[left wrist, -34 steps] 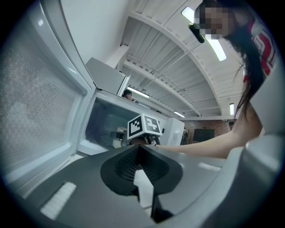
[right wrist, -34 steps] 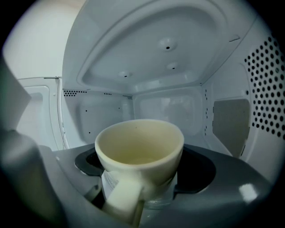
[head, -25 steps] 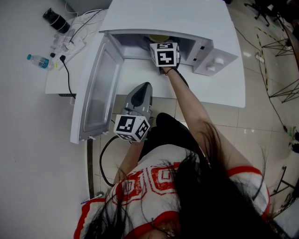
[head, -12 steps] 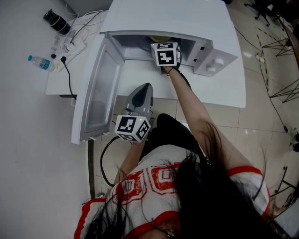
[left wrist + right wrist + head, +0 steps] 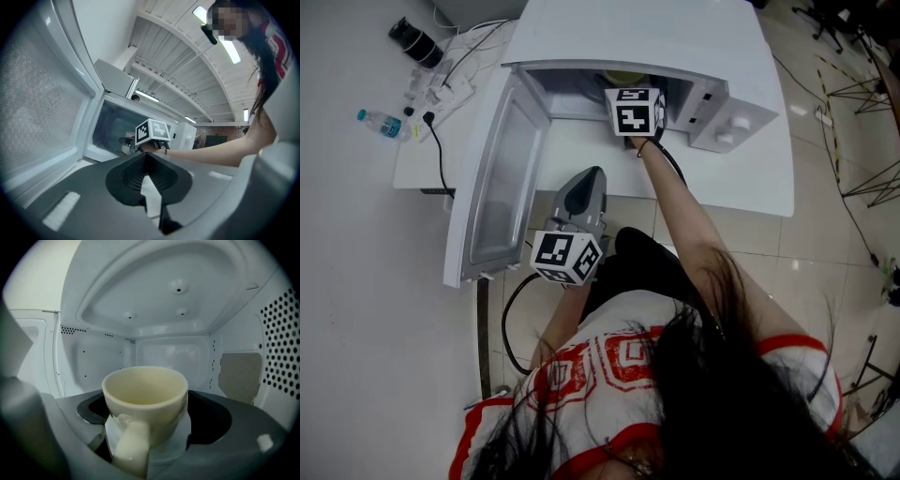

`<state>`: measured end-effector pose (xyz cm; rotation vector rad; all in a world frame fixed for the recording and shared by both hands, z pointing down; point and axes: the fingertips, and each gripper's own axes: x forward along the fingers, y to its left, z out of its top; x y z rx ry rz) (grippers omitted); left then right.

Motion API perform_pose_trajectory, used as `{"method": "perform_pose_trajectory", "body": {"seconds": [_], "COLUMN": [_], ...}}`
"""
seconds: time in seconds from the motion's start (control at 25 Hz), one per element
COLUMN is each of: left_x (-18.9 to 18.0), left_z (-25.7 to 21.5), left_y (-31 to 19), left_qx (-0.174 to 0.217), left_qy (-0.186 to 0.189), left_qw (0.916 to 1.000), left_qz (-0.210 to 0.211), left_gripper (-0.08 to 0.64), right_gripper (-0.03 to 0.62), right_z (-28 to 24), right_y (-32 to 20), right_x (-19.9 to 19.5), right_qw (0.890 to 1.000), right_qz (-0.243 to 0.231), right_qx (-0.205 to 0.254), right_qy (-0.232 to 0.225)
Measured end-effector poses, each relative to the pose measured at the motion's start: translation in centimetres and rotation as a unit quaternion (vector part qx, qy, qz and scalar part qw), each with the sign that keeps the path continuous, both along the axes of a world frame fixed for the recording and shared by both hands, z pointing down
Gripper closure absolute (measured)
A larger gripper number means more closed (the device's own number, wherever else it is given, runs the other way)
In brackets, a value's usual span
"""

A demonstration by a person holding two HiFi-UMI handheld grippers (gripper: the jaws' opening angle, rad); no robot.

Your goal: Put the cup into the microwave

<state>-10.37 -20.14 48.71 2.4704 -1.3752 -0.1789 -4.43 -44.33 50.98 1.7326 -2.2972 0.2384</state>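
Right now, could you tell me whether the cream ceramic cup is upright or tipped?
Upright: the cream ceramic cup has its open rim on top and handle vertical, inside the white microwave.

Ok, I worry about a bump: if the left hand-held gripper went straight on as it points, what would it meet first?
Probably the person's right hand in the microwave mouth, straight beyond the shut tips of the left hand-held gripper; depth is hard to judge.
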Motion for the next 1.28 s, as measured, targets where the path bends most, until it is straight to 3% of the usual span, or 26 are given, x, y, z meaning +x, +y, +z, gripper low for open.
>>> {"method": "perform_pose_trajectory", "body": {"seconds": [0.64, 0.92, 1.04, 1.28], "left_x": [0.4, -0.6, -0.7, -0.2], "left_z": [-2.4, -5.2, -6.7, -9.0], "left_y": [1.5, 2.8, 3.7, 5.4], "left_qx": [0.002, -0.001, 0.0, 0.005], "left_qy": [0.004, 0.007, 0.008, 0.008], "left_qw": [0.9999, 0.9999, 0.9999, 0.9995], "left_qz": [0.01, 0.007, 0.013, 0.03], "left_gripper": [0.569, 0.569, 0.57, 0.569], "right_gripper": [0.1, 0.104, 0.144, 0.285], "right_z": [0.1, 0.2, -0.7, -3.2], "right_y": [6.4, 12.0, 14.6, 18.8], "right_x": [-0.3, 0.1, 0.4, 1.0], "right_qw": [0.999, 0.997, 0.996, 0.997], "right_qz": [0.0, 0.0, 0.005, 0.02], "right_qx": [-0.026, -0.064, -0.069, -0.051], "right_qy": [-0.038, -0.051, -0.053, -0.054]}}
